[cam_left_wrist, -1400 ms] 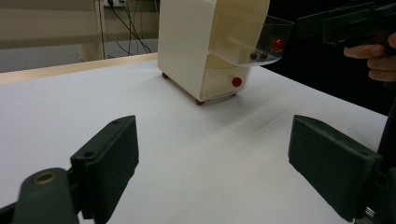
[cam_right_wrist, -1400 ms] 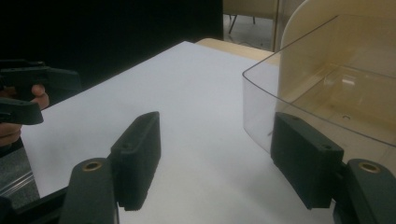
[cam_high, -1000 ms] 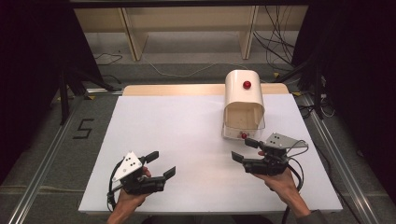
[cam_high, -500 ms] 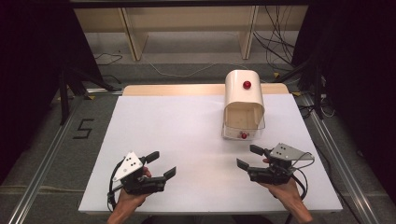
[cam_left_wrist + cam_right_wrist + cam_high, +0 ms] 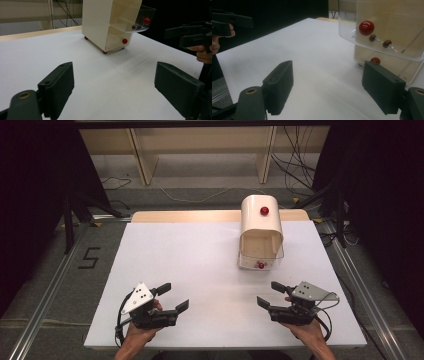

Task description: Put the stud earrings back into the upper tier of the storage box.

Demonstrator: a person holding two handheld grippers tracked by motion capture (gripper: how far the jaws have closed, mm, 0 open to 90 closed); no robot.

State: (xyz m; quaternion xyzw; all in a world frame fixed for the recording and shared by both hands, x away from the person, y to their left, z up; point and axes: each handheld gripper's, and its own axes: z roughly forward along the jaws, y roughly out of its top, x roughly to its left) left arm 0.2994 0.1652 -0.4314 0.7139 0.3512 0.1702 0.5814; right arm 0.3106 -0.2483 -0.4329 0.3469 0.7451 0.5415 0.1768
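Cream-coloured box point(image 5: 261, 226) with a clear front drawer point(image 5: 261, 259) stands on the white table point(image 5: 200, 260), ahead of the right gripper point(image 5: 270, 295) and near it, and well apart from the left gripper point(image 5: 173, 296), ahead and to that gripper's right. Both grippers rest low over the table with jaws spread apart and nothing between them. Red knobs point(image 5: 366, 27) show on the drawer fronts just beyond the right gripper's right jaw.

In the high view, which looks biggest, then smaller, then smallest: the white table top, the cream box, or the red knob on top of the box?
1. White table top, by far the biggest.
2. Cream box.
3. Red knob, the smallest.
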